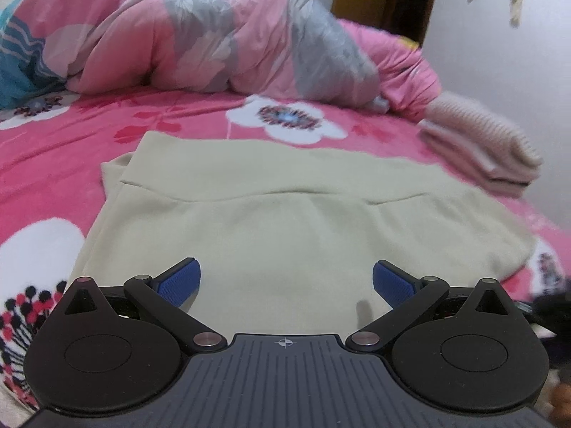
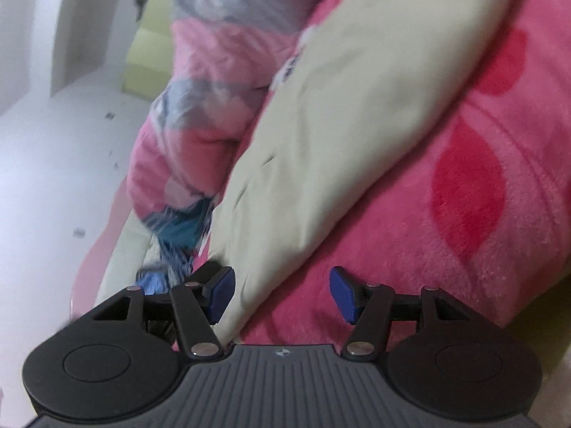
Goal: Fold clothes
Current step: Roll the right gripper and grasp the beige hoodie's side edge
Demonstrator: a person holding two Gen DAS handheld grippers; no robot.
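Pink floral bedspread (image 1: 200, 117), white wall (image 1: 499, 53)

A bunched pink and grey quilt (image 1: 200, 32) lies along the far edge of the flowered bed sheet (image 1: 46, 153), perhaps over pillows

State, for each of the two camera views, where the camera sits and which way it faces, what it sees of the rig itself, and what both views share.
Left wrist: on the left gripper, looking low across the bed over the beige garment toward the quilt and folded knit; its open blue pads show.
Right wrist: on the right gripper, tilted, looking along the beige garment's edge and pink bed toward the wall; open pads show.
Shared: garment, bed, quilt.
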